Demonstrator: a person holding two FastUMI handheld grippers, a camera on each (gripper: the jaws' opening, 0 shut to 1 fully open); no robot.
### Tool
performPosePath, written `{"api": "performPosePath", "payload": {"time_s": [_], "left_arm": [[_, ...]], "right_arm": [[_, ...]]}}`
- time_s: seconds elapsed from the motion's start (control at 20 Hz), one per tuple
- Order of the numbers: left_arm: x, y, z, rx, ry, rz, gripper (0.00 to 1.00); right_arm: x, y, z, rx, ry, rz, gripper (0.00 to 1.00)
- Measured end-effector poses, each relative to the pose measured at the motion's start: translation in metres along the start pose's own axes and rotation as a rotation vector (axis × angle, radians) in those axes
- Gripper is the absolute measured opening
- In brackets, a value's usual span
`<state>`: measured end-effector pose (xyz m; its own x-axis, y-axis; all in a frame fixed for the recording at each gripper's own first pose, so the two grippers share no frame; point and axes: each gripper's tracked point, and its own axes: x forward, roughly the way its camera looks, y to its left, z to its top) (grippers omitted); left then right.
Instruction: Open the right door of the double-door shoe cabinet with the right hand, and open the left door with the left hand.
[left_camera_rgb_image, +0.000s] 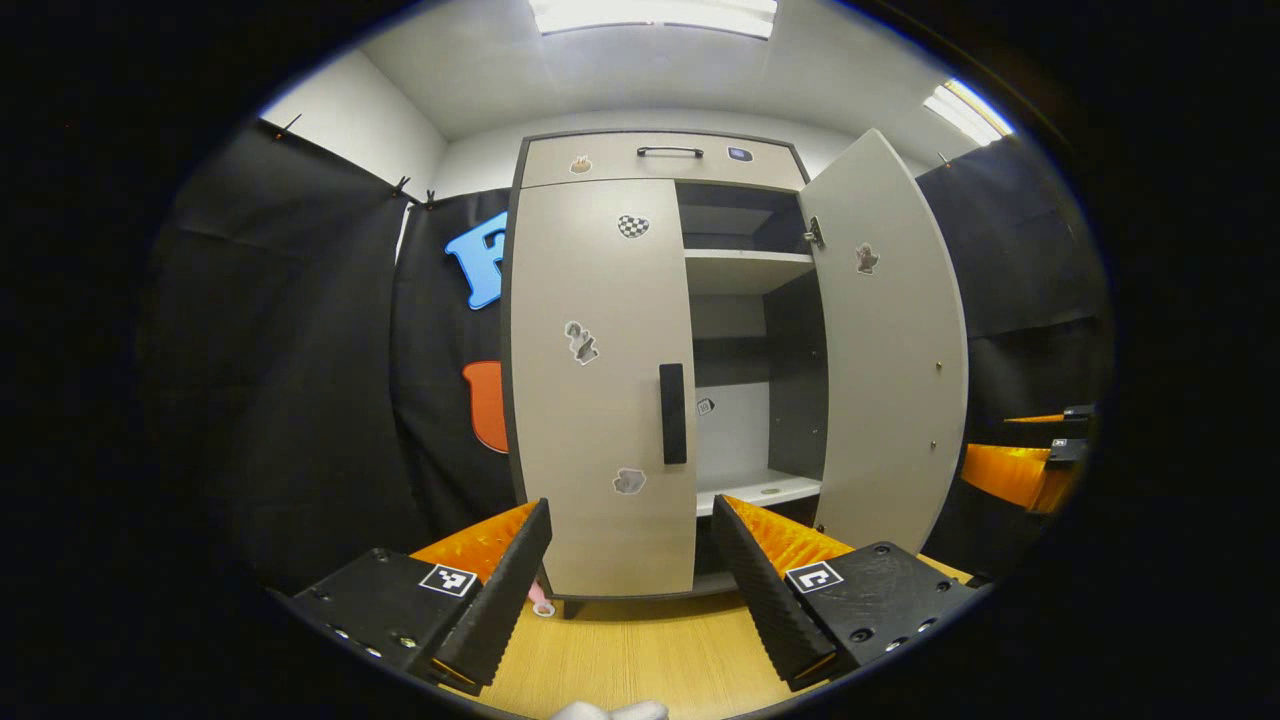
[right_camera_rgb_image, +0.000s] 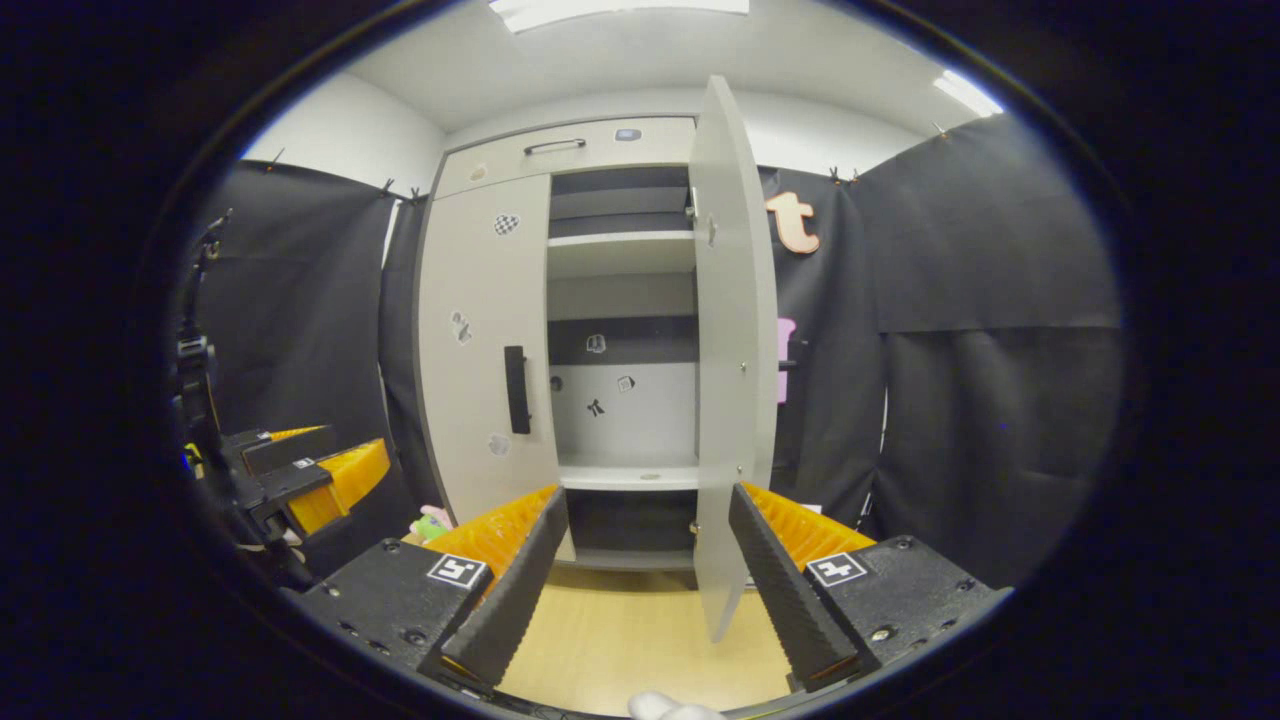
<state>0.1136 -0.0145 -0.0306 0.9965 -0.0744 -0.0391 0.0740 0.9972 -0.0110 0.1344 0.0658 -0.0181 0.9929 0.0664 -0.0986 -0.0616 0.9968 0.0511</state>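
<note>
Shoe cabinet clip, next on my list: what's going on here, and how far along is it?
A person holds a two-finger gripper in each hand before a tall beige double-door shoe cabinet. Its right door already stands swung open, showing pale shelves. The left door is shut, its black vertical handle untouched. The left gripper is open, short of that door, holding nothing. The right gripper is also open and empty, back from the cabinet.
</note>
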Motion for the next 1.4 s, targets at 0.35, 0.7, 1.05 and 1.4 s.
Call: {"api": "performPosePath", "payload": {"time_s": [0.35, 0.7, 1.05, 1.4], "left_arm": [[0.091, -0.023, 0.022, -0.031, -0.062, -0.031, 0.96], [0.195, -0.034, 0.003, -0.043, -0.032, -0.026, 0.96], [0.25, -0.028, -0.016, -0.063, 0.0, 0.003, 1.0], [0.264, -0.036, -0.029, -0.06, 0.048, -0.018, 0.49]], "right_arm": [[0.002, -0.01, -0.002, -0.002, 0.019, -0.045, 1.0], [-0.001, -0.015, -0.007, 0.006, 0.059, -0.08, 0.97], [-0.004, -0.021, -0.01, -0.008, 0.084, -0.101, 1.0], [-0.004, -0.021, -0.012, 0.002, 0.096, -0.093, 1.0]]}}
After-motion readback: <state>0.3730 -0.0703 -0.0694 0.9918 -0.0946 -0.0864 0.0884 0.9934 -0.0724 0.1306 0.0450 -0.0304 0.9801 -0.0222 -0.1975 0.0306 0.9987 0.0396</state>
